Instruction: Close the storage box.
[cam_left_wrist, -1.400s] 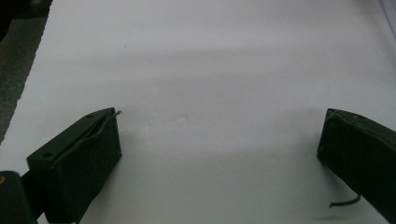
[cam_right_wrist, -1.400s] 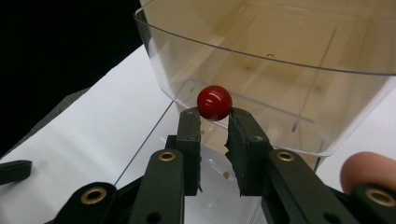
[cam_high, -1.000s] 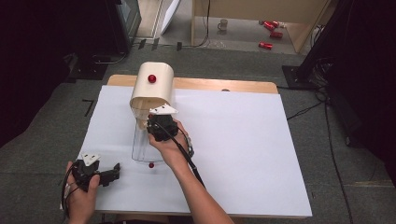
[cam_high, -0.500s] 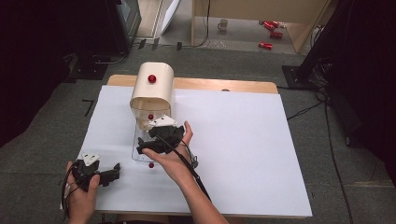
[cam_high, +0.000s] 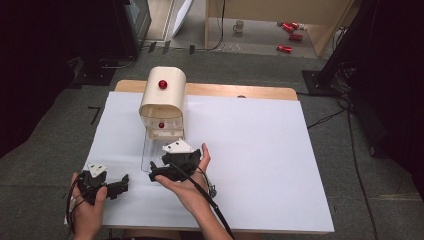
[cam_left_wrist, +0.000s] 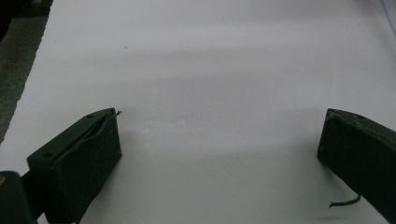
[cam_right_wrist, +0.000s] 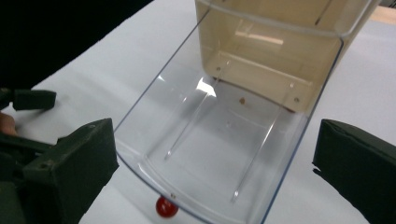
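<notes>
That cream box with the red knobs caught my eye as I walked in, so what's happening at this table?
A person is working at a white-covered table with a gripper in each hand. The right gripper sits open at the front edge of a clear drawer with a red knob, which is pulled out of the cream box and looks empty. The left gripper rests open near the table's front left, holding nothing.
</notes>
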